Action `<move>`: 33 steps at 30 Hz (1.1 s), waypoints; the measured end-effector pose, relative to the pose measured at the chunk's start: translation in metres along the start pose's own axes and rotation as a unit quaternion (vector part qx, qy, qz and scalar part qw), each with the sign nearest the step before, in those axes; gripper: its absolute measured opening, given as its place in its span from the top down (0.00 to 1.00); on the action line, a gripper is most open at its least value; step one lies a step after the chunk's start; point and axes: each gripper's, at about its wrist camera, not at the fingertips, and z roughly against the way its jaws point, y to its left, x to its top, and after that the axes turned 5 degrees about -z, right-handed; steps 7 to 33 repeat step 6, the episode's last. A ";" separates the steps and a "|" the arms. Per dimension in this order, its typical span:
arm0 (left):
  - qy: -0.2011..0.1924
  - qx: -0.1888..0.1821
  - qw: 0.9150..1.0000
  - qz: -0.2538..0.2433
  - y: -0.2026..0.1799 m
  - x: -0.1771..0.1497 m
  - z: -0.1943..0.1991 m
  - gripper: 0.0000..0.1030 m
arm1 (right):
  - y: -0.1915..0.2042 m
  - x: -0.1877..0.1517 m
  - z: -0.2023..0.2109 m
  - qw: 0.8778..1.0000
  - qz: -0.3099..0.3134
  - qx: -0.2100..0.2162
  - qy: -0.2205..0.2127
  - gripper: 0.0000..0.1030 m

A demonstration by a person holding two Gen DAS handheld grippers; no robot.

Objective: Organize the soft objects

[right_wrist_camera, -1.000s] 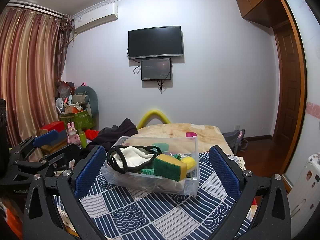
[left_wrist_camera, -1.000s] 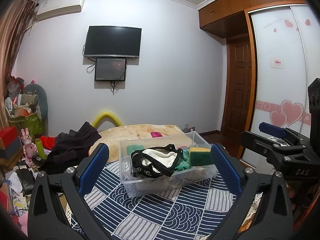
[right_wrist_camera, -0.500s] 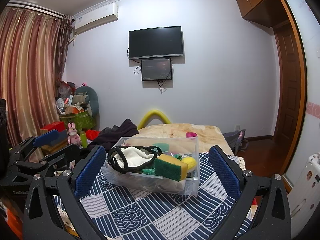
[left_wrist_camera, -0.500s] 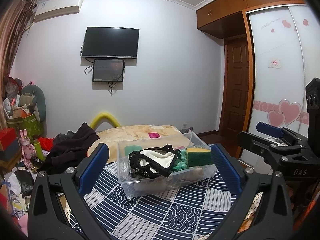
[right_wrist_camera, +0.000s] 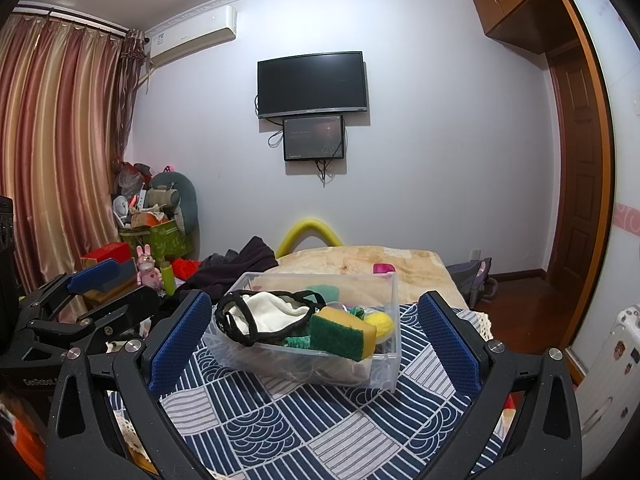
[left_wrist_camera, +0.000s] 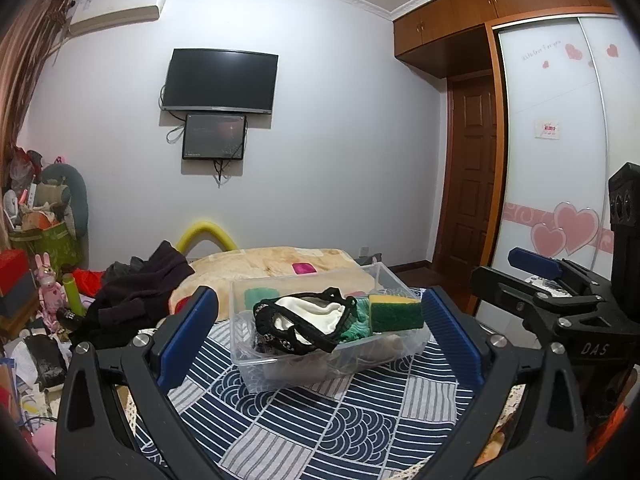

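A clear plastic bin (left_wrist_camera: 280, 372) (right_wrist_camera: 384, 368) stands on a blue-and-white patterned cloth (left_wrist_camera: 320, 424) (right_wrist_camera: 304, 424). It holds a black-and-white fabric piece (left_wrist_camera: 308, 316) (right_wrist_camera: 264, 314), a green-and-yellow sponge (left_wrist_camera: 396, 312) (right_wrist_camera: 342, 334), a teal cloth (left_wrist_camera: 354, 326) and a yellow soft item (right_wrist_camera: 380, 322). My left gripper (left_wrist_camera: 320, 322) is open and empty, level with the bin's near side. My right gripper (right_wrist_camera: 316, 330) is open and empty, also before the bin. Each gripper shows at the edge of the other's view.
Beyond the bin lies a beige blanket (left_wrist_camera: 280, 260) with a pink item (left_wrist_camera: 303, 268) and dark clothes (left_wrist_camera: 136, 292). Clutter, boxes and a toy rabbit (right_wrist_camera: 146, 268) fill the left. A wardrobe (left_wrist_camera: 560, 160) and door (left_wrist_camera: 468, 184) stand right.
Both views shifted only slightly. The left wrist view drifted a little, with the bin sliding a bit left in it. Both grippers stay open and empty.
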 end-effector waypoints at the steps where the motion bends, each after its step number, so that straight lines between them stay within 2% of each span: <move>1: 0.002 -0.004 1.000 0.002 0.000 0.000 0.000 0.00 | 0.000 0.000 0.000 1.000 0.000 0.000 0.000 0.00; 33: 0.003 -0.005 1.000 0.004 0.000 -0.001 -0.001 0.00 | 0.001 0.000 0.001 1.000 -0.001 0.000 0.001 0.00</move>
